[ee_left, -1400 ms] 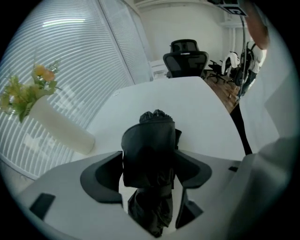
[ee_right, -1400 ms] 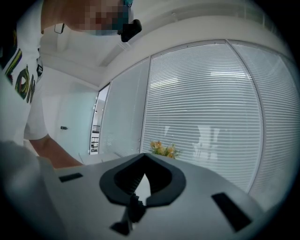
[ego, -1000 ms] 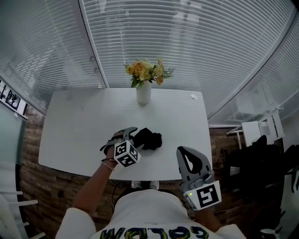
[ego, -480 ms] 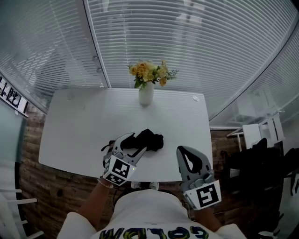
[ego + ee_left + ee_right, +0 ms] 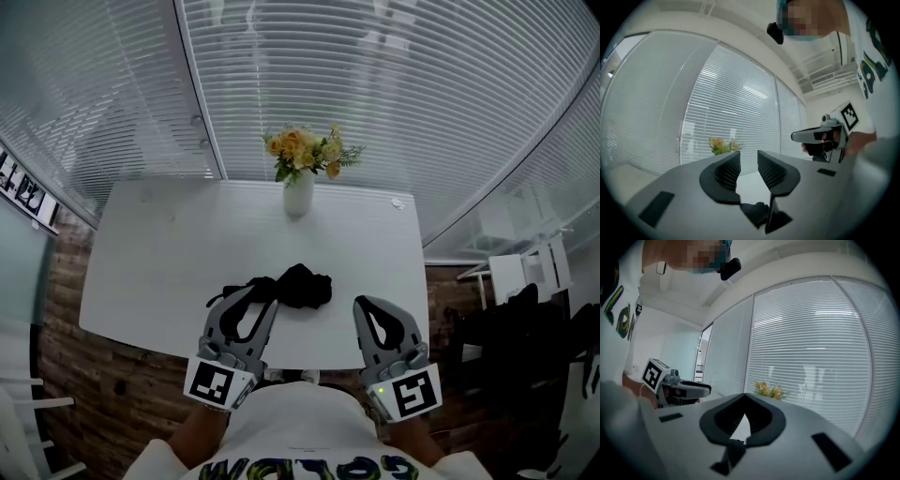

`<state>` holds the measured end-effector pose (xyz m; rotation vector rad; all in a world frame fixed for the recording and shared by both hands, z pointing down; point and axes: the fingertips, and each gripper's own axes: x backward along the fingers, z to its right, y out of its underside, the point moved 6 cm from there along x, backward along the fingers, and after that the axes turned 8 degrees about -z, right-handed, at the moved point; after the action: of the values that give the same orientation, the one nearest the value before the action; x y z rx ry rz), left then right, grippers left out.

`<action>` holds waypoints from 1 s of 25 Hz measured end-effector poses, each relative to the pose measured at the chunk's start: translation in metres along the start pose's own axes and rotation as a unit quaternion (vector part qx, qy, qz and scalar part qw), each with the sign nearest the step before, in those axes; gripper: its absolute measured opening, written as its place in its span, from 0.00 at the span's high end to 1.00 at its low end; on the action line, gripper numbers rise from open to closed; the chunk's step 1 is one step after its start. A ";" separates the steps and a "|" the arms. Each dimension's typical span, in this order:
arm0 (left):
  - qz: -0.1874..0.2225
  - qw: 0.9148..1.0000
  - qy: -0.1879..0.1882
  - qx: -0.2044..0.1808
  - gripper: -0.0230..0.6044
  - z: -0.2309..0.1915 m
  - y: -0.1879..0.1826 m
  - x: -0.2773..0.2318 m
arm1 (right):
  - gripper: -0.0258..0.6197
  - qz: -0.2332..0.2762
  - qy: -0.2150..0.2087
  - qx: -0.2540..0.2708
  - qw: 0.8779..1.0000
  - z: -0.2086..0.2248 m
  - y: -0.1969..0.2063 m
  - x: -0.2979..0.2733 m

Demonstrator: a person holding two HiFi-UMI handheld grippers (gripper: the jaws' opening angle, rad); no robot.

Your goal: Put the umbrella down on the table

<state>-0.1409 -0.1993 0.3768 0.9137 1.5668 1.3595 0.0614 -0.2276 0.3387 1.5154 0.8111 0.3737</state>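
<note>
- Your left gripper has let go of the black folded fabric umbrella and pulled back toward you. A second ago it was down at the bundle; now it is lifted and sits at the near edge of the white rectangular table.
- Its jaws have just been closing from wide open. They now stand a little apart, with nothing between them.
- The umbrella lies by itself on the tabletop, near the front edge and about midway between your two grippers. Its strap trails to the left. Neither gripper touches it.
- Your right gripper hangs where it was, level at the table's near right edge. Its jaw tips are pressed together on nothing.
- The white vase of yellow flowers stands at the far edge, well clear of the umbrella.
- Judging by this, the placing looks done: the umbrella rests flat and free, so you have nothing left but to keep both hands off.
</note>
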 end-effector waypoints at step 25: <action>0.036 0.999 -0.011 0.026 0.90 0.002 -0.026 0.016 | 0.95 -0.006 -0.009 0.014 1.000 -0.007 -0.004 -0.007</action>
<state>-0.1453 -0.1873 0.3493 1.0231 1.5718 1.3590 0.0505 -0.2278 0.3377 1.5383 0.8144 0.3412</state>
